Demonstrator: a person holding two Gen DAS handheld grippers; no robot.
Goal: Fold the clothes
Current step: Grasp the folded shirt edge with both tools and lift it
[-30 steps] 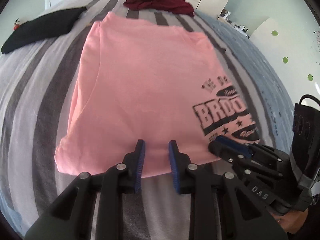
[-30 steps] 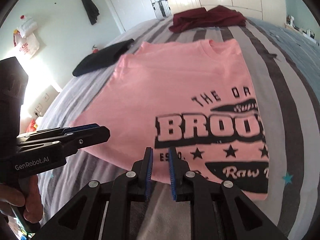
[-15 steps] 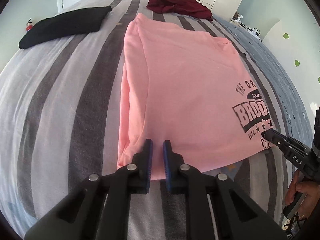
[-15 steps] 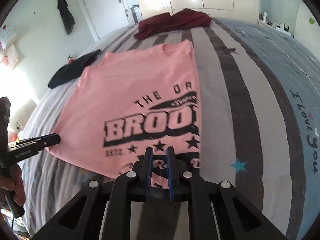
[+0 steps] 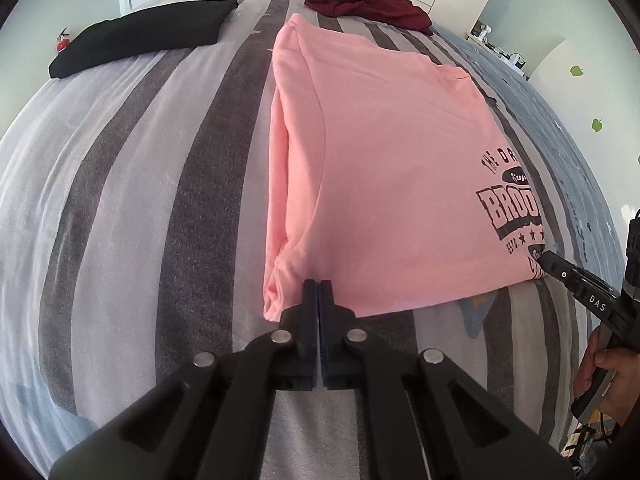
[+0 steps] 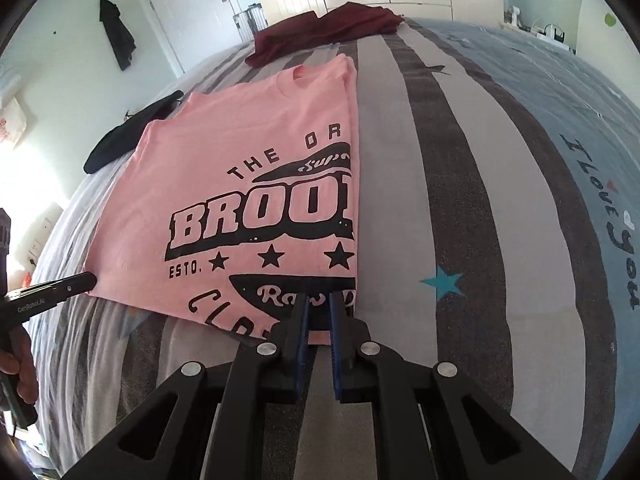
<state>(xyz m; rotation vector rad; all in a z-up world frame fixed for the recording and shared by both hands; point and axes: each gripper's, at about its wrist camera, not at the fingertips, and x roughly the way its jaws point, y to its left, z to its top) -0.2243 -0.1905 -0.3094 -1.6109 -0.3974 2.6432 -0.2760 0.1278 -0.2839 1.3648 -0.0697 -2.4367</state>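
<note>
A pink T-shirt (image 5: pixel 380 160) with a black "BROO…" print lies flat on the striped bed, both sides folded in. My left gripper (image 5: pixel 318 286) is at its near left corner, fingers pressed together on the hem. In the right wrist view the same shirt (image 6: pixel 248 152) shows its print, and my right gripper (image 6: pixel 319 304) sits at the near right corner. Its blue pads (image 6: pixel 304 320) stand a narrow gap apart with the hem between them. Each gripper shows in the other's view: the right gripper (image 5: pixel 546 258) and the left gripper (image 6: pixel 86 280), both with their tips at the hem.
A black garment (image 5: pixel 140 36) lies folded at the far left of the bed (image 5: pixel 140 200). A maroon garment (image 5: pixel 368 0) lies crumpled at the far end. A hand (image 5: pixel 600 364) holds the right gripper's handle. Wardrobe doors and a door stand beyond the bed.
Both grippers moved apart along the hem, left one to the left corner, right one to the right corner. The left fingers closed fully; the right fingers narrowed.
</note>
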